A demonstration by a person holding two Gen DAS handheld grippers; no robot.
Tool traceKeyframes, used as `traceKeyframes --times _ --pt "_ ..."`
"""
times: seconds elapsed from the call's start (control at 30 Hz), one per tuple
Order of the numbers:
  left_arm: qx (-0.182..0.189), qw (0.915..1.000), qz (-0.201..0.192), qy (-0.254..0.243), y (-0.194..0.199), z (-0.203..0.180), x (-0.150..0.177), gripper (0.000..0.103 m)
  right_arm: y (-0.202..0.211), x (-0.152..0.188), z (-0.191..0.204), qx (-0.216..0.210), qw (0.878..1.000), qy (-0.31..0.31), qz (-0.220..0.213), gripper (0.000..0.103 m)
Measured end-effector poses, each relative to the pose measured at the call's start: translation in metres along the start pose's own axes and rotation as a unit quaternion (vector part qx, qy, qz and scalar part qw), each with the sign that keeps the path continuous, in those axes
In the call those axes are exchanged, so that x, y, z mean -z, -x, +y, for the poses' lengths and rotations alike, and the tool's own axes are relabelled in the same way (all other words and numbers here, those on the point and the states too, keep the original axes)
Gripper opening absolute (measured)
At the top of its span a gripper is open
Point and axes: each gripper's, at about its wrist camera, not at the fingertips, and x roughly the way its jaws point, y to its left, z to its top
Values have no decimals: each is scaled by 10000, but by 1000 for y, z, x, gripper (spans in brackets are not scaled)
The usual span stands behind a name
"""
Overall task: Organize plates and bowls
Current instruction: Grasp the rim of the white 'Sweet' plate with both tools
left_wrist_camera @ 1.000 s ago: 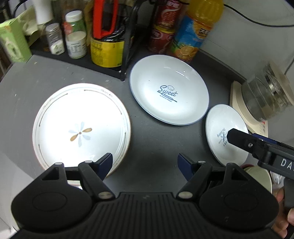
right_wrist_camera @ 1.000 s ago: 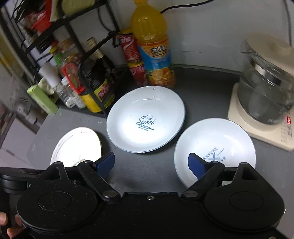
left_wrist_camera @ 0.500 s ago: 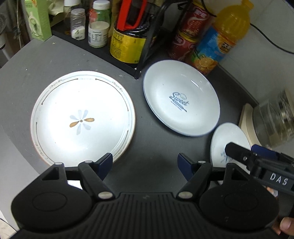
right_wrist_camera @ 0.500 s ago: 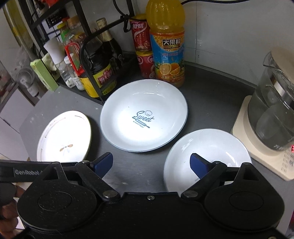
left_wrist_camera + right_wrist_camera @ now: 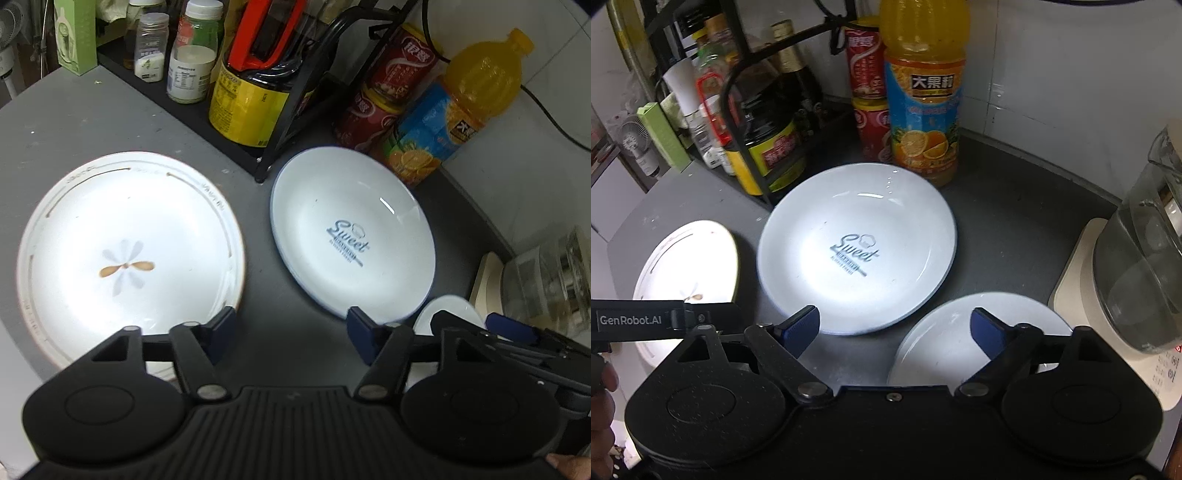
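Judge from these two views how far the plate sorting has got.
Done: nothing; the flower plate, Sweet plate and small plate lie apart, unstacked. In hand: nothing; left claw and right claw are open and empty. Left: gathering all three.

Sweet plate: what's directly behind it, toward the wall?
Behind the Sweet plate stand an orange juice bottle and two stacked red cans, with the black rack at left. The lower can's base is hidden by the plate's rim.

"Sweet" on middle plate (image 5: 857, 247); "GenRobot.AI" on left hand-held gripper (image 5: 665, 319).
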Motion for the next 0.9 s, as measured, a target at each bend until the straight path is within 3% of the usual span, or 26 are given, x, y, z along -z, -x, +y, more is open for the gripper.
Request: traceKeyframes --times 0.27,0.9 --pt "77 9995 -135 257 -26 0 -18 42 -28 -12 -23 -73 9990 -441 86 66" --pt "202 9972 -34 712 -64 16 -63 30 -89 -24 -57 -46 9903 -1316 449 39"
